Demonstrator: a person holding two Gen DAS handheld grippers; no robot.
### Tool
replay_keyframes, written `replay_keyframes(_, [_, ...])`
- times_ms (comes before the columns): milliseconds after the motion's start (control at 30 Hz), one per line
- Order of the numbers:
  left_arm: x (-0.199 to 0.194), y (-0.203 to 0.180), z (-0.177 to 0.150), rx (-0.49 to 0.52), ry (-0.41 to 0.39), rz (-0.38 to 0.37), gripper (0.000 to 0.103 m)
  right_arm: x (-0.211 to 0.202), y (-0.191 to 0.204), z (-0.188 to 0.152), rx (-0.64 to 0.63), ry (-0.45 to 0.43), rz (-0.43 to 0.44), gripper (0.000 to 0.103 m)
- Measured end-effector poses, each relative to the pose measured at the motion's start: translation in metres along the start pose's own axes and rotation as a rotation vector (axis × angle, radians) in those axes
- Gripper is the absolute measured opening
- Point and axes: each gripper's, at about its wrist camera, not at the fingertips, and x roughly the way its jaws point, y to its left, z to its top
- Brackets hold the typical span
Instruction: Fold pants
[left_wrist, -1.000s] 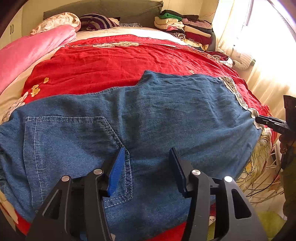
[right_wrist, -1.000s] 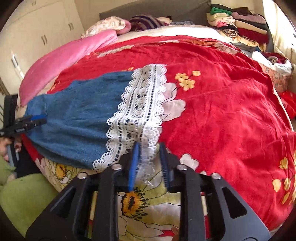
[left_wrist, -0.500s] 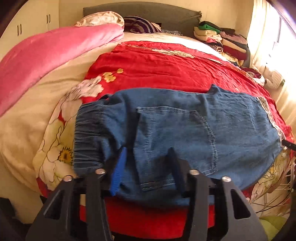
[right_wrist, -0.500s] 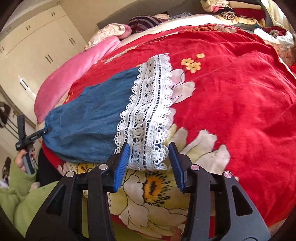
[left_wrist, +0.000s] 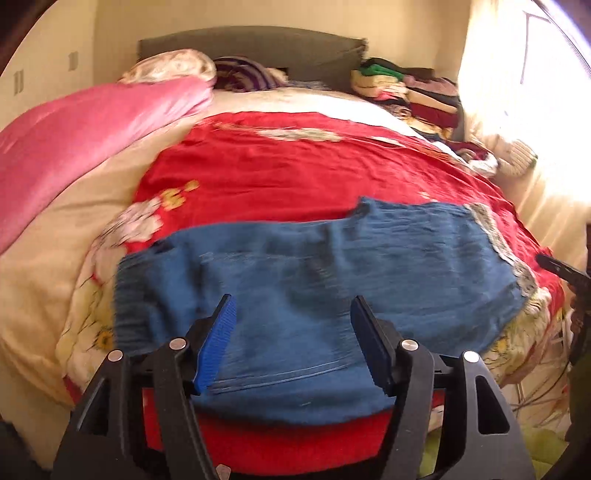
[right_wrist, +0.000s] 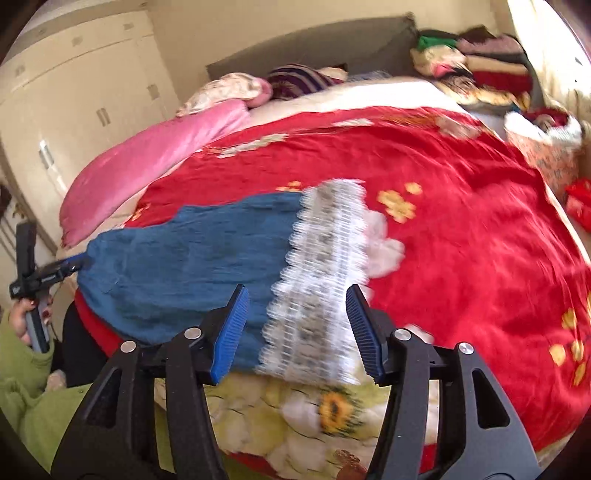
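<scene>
Left gripper (left_wrist: 291, 343) spread wide, holding nothing, over the seat of the pants (left_wrist: 314, 295). Right gripper (right_wrist: 295, 328) likewise spread, over the lace hem (right_wrist: 321, 280). Pants lie flat across the near edge of the bed (left_wrist: 295, 173), on a red floral cover. Pink quilt (left_wrist: 74, 136) left; folded clothes stack (left_wrist: 413, 92) by the headboard; wardrobe (right_wrist: 74, 92) behind. Both views motion-blurred; no writing legible.

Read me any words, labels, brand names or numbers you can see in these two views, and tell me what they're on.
None can be read.
Left gripper: a pale mark on its body, seen from the right wrist view, too small and blurred to read.
Denim pants, lace hem, red bedspread and folded clothes: no writing visible.
</scene>
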Motion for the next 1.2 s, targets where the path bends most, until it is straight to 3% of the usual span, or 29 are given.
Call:
replay_keyframes(100, [0.013,-0.037,0.007,0.091,0.012,-0.042,0.067,0.019,0.038,0.005,-0.096,0.025,0.049,0.049])
replay_keyframes(133, [0.02,-0.051,0.009,0.121,0.016,-0.056,0.076,0.025,0.047,0.005,-0.112,0.035,0.057,0.049])
replay_keyframes(267, [0.051,-0.081,0.005,0.197,0.065,-0.053,0.082,0.055,0.071,-0.001,-0.173,0.105,0.024,0.054])
replay_keyframes(400, [0.082,-0.083,-0.008,0.256,0.127,0.071,0.083,0.072,0.081,-0.012,-0.238,0.154,-0.044,0.057])
replay_keyframes(433, [0.085,-0.078,-0.011,0.244,0.134,0.069,0.091,0.076,0.079,-0.016,-0.252,0.181,-0.08,0.057])
replay_keyframes(467, [0.085,-0.074,-0.011,0.223,0.136,0.063,0.092,0.08,0.076,-0.019,-0.263,0.206,-0.12,0.057])
replay_keyframes(533, [0.082,-0.063,-0.012,0.177,0.136,0.031,0.092,0.079,0.064,-0.022,-0.24,0.215,-0.113,0.056])
replay_keyframes(700, [0.078,-0.062,-0.014,0.174,0.124,0.03,0.091,0.075,0.06,-0.025,-0.217,0.214,-0.109,0.056])
replay_keyframes(800, [0.073,-0.062,-0.013,0.166,0.119,0.015,0.091,0.074,0.061,-0.022,-0.194,0.211,-0.101,0.06])
replay_keyframes(933, [0.066,-0.064,-0.012,0.164,0.11,-0.003,0.091,0.062,0.061,-0.012,-0.148,0.168,-0.071,0.075])
replay_keyframes(1200, [0.051,-0.067,-0.007,0.158,0.08,-0.02,0.091,0.045,0.059,-0.005,-0.128,0.12,-0.077,0.083])
